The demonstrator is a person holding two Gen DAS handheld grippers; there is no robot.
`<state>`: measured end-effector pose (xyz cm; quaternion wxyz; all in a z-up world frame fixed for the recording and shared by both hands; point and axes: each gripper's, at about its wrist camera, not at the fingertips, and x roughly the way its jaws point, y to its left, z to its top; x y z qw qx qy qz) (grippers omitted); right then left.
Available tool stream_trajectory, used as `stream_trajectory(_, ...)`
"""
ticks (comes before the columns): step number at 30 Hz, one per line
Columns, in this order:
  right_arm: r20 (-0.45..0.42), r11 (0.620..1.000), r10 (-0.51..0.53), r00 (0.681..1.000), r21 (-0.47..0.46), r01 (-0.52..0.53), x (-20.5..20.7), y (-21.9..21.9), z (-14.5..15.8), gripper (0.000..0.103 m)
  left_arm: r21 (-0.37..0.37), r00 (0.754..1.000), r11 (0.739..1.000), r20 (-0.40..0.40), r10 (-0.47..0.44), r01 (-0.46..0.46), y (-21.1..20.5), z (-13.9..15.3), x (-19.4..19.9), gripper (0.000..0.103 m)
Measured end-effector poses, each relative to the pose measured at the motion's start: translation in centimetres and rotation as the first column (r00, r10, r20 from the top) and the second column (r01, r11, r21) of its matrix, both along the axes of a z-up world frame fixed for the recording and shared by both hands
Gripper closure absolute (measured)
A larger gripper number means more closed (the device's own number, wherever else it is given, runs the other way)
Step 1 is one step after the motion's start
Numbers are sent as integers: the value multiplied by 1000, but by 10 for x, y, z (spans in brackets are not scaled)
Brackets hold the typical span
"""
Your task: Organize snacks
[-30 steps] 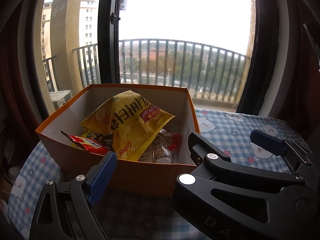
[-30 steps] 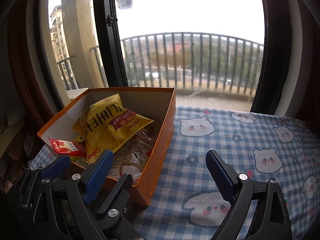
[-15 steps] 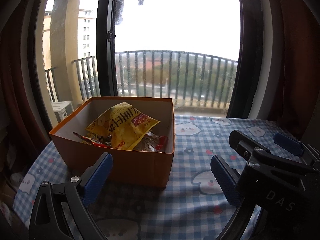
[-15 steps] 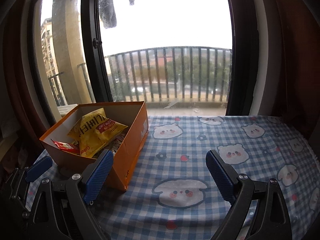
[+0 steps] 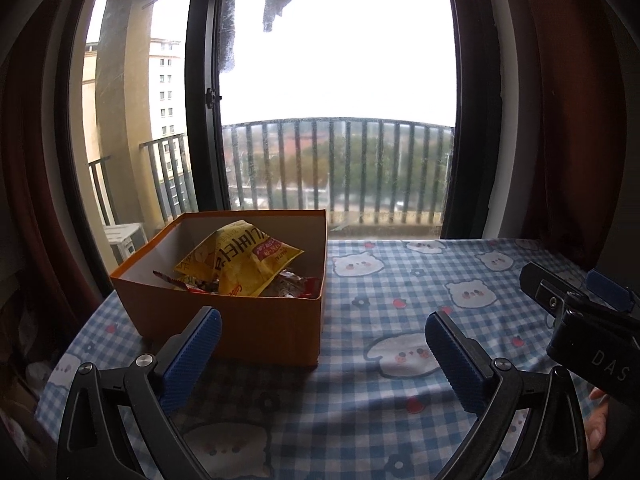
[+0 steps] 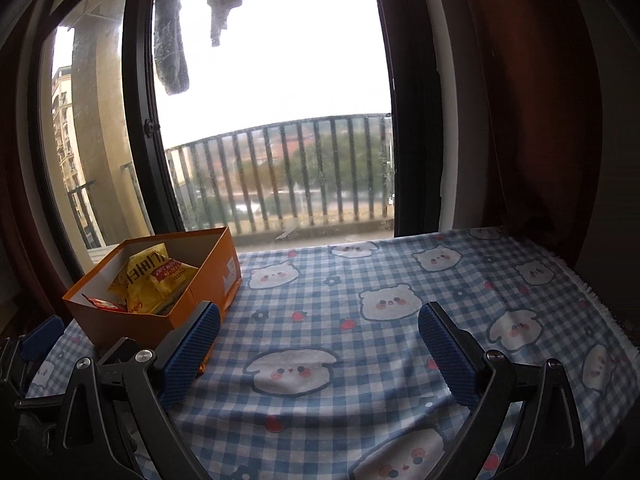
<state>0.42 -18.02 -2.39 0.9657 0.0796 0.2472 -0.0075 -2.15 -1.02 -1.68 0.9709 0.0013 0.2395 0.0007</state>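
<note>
An orange cardboard box (image 5: 260, 328) stands open on the left of the table. Inside, a yellow chips bag (image 5: 240, 256) lies on top of a red packet (image 5: 176, 282) and other wrapped snacks. My left gripper (image 5: 320, 320) hangs just in front of the box, its jaws opening with nothing between them. In the right wrist view the box (image 6: 132, 320) and yellow bag (image 6: 152, 280) sit at the left. My right gripper (image 6: 319, 310) is over bare tablecloth to the right of the box, its jaws also opening and empty.
A blue checked tablecloth (image 5: 400, 280) with bear faces covers the table. Its fringed right edge (image 6: 596, 300) lies near a dark red curtain (image 6: 540, 120). A large window (image 5: 340, 100) with a balcony railing is behind the box. A person's fingers (image 5: 596, 432) show at the lower right.
Both grippers have drawn back from the box and risen a little, so the box looks smaller. The right gripper has swung away to the right. The left jaws have spread wider.
</note>
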Motion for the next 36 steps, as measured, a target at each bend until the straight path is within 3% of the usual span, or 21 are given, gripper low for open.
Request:
stream_trajectory(18,27,998,39,999,-46,-38,-11,6,3,2,-41,999,998,28,45,-44,12,4,-8,1)
stream_trajectory(22,24,998,35,999,-50,-33,-9,6,3,2,-66,999,997,-13,46,-47,14,-1,-2,1)
stream_trajectory(36,29,999,1,1000,-41,0,-9,5,-10,2,-38,999,999,1,39,-39,10,-7,-5,1)
